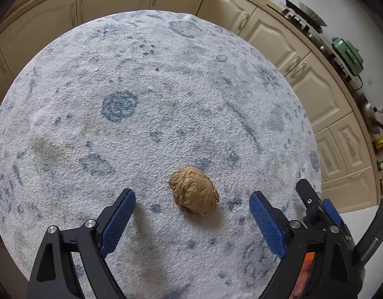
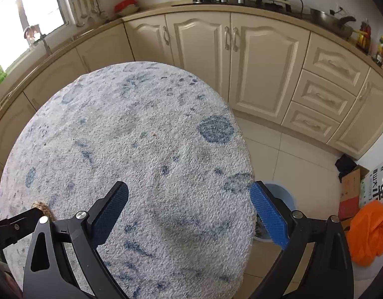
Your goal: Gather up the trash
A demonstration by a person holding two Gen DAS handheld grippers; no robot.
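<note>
Left gripper [image 1: 192, 200] splayed wide, brown paper wad [image 1: 194, 189] between its fingers, untouched, on mottled rug-topped round table [image 1: 141, 87]. Right gripper [image 2: 189, 194] released (empty) over the 3 o'clock edge; possibly a bin [image 2: 282, 194] below.

1. In the right wrist view, the crumpled brown paper ball [image 2: 43, 208] shows only as a sliver at the bench's left rim, mostly behind the left claw's black finger [image 2: 17, 221].
2. The pale blue round bin [image 2: 282, 194] on the floor is largely hidden behind the right claw's blue-padded finger [image 2: 268, 214] and the blue-patterned, carpet-covered round bench [image 2: 141, 137]; its contents cannot be made out.
3. The orange cloth [image 2: 368, 231] is cut off by the right edge of the picture.
4. The labels on the small bottles [image 1: 382, 162] on the kitchen counter are too small to read.
</note>
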